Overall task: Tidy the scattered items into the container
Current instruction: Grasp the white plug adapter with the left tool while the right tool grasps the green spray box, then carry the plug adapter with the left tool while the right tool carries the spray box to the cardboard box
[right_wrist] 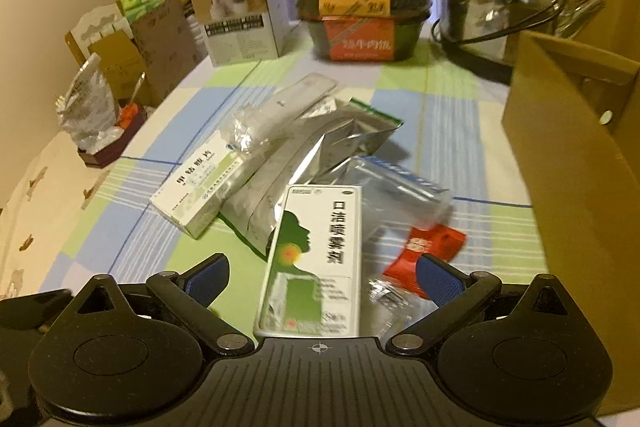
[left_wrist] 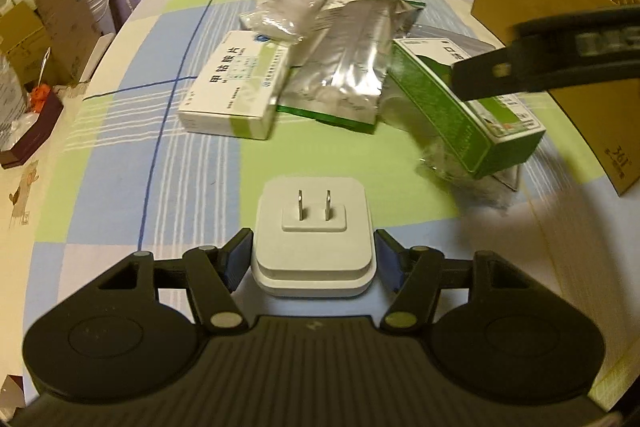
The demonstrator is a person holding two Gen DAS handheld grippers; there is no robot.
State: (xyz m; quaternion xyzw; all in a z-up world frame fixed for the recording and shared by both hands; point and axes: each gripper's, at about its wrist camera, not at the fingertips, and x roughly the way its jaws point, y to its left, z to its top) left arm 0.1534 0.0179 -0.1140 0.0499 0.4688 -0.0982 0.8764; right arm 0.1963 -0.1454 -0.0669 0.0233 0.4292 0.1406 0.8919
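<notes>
Here, line by line:
Left gripper [left_wrist: 314,259]: blue pads flank the white plug adapter [left_wrist: 314,235], close at its sides; whether they press it cannot be told.
White plug adapter: on the checked tablecloth [left_wrist: 120,163], prongs up.
Right gripper [right_wrist: 322,281]: jaws spread wide, the green-and-white spray box [right_wrist: 316,259] lying between the pads, neither touching it.
Green-and-white spray box: resting on a clear plastic bag [right_wrist: 400,187], beside a red sachet [right_wrist: 432,247].
Other scattered items: white medicine box [left_wrist: 236,87] and silver foil pouch [left_wrist: 344,67], mid-table.
Container: cardboard box [right_wrist: 580,167] at the table's right edge, open.
</notes>
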